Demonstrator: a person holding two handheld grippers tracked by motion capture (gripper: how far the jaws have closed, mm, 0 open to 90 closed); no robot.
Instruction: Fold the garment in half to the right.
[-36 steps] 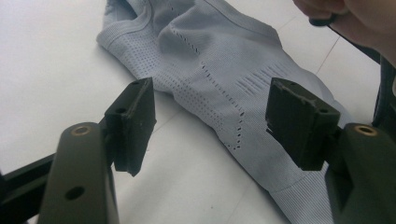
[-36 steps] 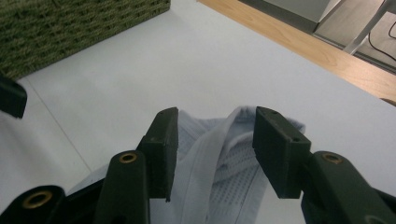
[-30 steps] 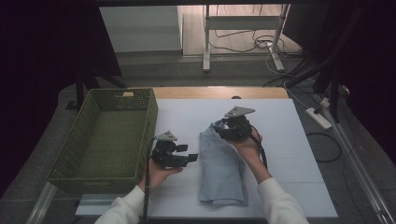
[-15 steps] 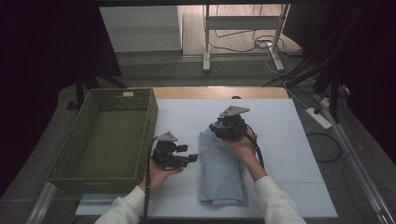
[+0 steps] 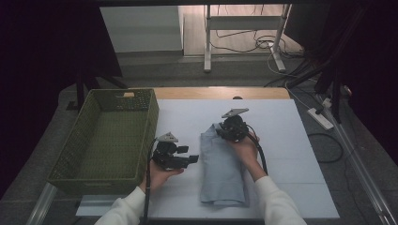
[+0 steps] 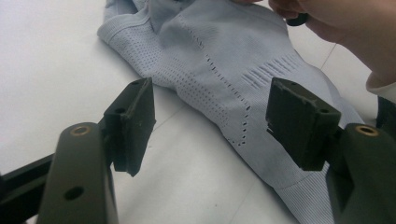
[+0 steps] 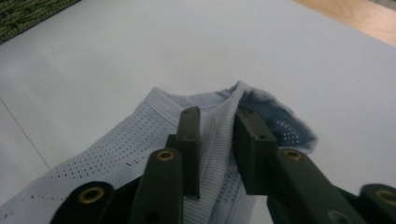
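A pale grey-blue knit garment (image 5: 223,168) lies folded lengthwise on the white table cover (image 5: 291,154). My right gripper (image 5: 221,133) is at its far end. In the right gripper view its jaws have just been closing, and my right gripper (image 7: 217,140) now pinches the ribbed edge band of the garment (image 7: 116,154). My left gripper (image 5: 191,158) is held level just left of the garment's middle. Its jaws stand open, apart from the fabric. In the left gripper view my left gripper (image 6: 210,123) frames the perforated garment (image 6: 224,60), with the person's right hand (image 6: 336,23) beyond.
A green woven basket (image 5: 150,136) stands at the table's left, close beside my left hand. A wooden strip (image 5: 220,92) borders the far edge. On the floor to the right lie a power strip (image 5: 320,118) and cables.
The right gripper has shifted only slightly at the garment's far end. The left hand and its gripper have kept still.
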